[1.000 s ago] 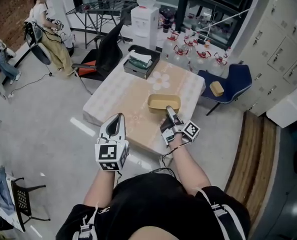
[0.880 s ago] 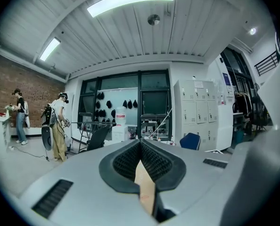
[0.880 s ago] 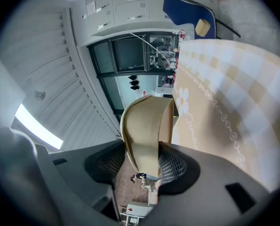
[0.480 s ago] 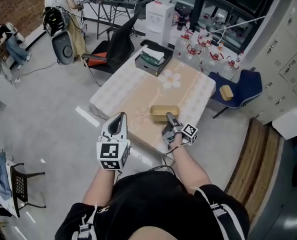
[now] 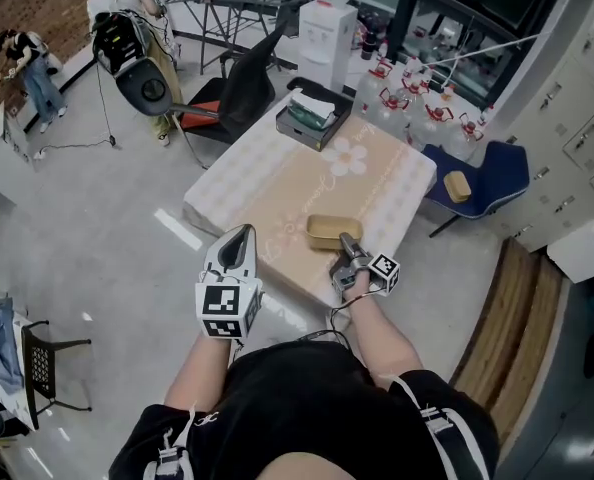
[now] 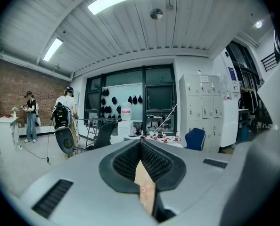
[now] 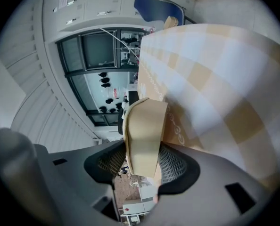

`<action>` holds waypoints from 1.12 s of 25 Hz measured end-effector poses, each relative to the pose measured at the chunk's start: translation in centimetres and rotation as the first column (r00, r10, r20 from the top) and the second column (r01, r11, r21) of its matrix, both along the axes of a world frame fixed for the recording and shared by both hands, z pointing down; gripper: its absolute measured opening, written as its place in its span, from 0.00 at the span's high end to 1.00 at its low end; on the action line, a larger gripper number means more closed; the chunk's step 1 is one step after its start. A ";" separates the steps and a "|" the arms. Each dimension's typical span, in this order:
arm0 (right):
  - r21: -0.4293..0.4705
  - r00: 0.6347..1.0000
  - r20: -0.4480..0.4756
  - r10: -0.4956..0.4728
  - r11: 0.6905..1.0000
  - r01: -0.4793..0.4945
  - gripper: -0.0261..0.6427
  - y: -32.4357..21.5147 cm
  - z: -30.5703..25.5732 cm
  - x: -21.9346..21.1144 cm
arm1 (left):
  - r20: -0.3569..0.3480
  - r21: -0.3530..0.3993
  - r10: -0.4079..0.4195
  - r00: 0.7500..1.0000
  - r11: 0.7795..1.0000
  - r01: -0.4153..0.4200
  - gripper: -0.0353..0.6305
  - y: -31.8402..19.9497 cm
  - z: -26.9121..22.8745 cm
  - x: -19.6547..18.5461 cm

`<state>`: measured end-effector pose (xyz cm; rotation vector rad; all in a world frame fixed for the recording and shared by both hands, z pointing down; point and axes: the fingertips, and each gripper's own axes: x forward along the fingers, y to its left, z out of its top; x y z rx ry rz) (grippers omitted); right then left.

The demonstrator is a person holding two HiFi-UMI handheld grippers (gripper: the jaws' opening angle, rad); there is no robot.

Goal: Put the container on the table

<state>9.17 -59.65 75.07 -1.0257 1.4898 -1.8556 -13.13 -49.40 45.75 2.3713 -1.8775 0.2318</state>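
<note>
A shallow tan container [image 5: 332, 230] is over the near right part of the table [image 5: 277, 183], which has a checked beige cloth. My right gripper [image 5: 348, 250] is shut on the container's near wall. In the right gripper view the tan wall [image 7: 147, 126] fills the gap between the ribbed pads of that gripper [image 7: 142, 160], with the cloth [image 7: 215, 79] close behind it. I cannot tell whether the container touches the cloth. My left gripper [image 5: 234, 251] hangs off the table's near left edge, shut and holding nothing [image 6: 140, 147].
A black tray [image 5: 315, 114] with green items sits at the table's far corner. A black chair [image 5: 232, 86] stands to the far left of the table. At the right stands a blue chair [image 5: 482, 168] bearing a tan box [image 5: 458, 186]. Bottles and a water dispenser [image 5: 327, 28] stand behind.
The container, held in my right gripper, has come nearer to the table's near edge and lower toward the cloth. My left gripper has stayed where it was.
</note>
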 end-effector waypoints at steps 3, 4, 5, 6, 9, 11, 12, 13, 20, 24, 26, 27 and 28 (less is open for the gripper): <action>-0.016 1.000 -0.021 0.007 1.000 -0.008 0.61 0.7 0.2 0.5 | 0.004 0.001 0.015 1.000 1.000 -0.015 0.93 0.1 -0.2 0.4; -0.018 1.000 -0.030 0.009 1.000 -0.010 0.61 0.9 0.1 0.5 | 0.004 0.001 0.020 1.000 1.000 -0.020 0.93 0.2 -0.2 0.6; -0.024 0.999 -0.046 0.009 1.000 -0.010 0.60 1.2 0.0 0.5 | 0.004 0.000 0.024 1.000 1.000 -0.024 0.93 0.4 -0.2 0.8; -0.033 0.998 -0.070 0.006 0.999 -0.008 0.60 1.4 0.2 0.7 | 0.004 0.000 0.027 1.000 1.000 -0.027 0.93 0.5 -0.1 1.0; -0.061 0.985 -0.173 -0.020 0.998 0.010 0.64 2.2 1.3 1.4 | 0.002 0.000 0.042 0.999 0.999 -0.042 0.93 0.7 0.1 1.8; -0.058 0.969 -0.244 -0.042 0.998 0.028 0.63 2.7 1.4 2.0 | -0.001 -0.004 0.052 0.999 0.999 -0.052 0.93 0.8 0.2 2.2; -0.051 0.959 -0.280 -0.051 0.998 0.038 0.63 3.1 1.2 2.2 | -0.004 -0.007 0.056 0.998 0.998 -0.056 0.93 0.9 0.3 2.4; -0.041 0.946 -0.319 -0.058 0.998 0.047 0.63 3.3 0.9 2.5 | -0.007 -0.010 0.060 0.998 0.998 -0.060 0.93 1.0 0.4 2.5; 0.169 0.692 -0.722 -0.011 0.967 0.191 0.71 4.0 -6.0 5.3 | -0.029 -0.002 0.115 0.993 0.993 -0.115 0.93 1.1 0.7 4.7; 0.318 0.562 -0.818 0.124 0.911 0.263 0.90 5.0 -12.4 6.2 | -0.045 0.003 0.151 0.987 0.988 -0.151 0.93 1.3 0.5 6.4; 0.396 0.518 -0.829 0.212 0.875 0.277 0.94 5.8 -16.0 6.9 | -0.051 0.007 0.172 0.984 0.985 -0.172 0.93 1.6 0.1 7.4; 0.434 0.492 -0.831 0.258 0.855 0.285 0.94 6.2 -17.8 7.2 | -0.052 0.010 0.181 0.982 0.983 -0.181 0.93 1.7 -0.1 7.9; 0.469 0.463 -0.832 0.305 0.833 0.294 0.94 6.7 -19.6 7.4 | -0.053 0.013 0.189 0.980 0.982 -0.189 0.93 1.8 -0.2 8.3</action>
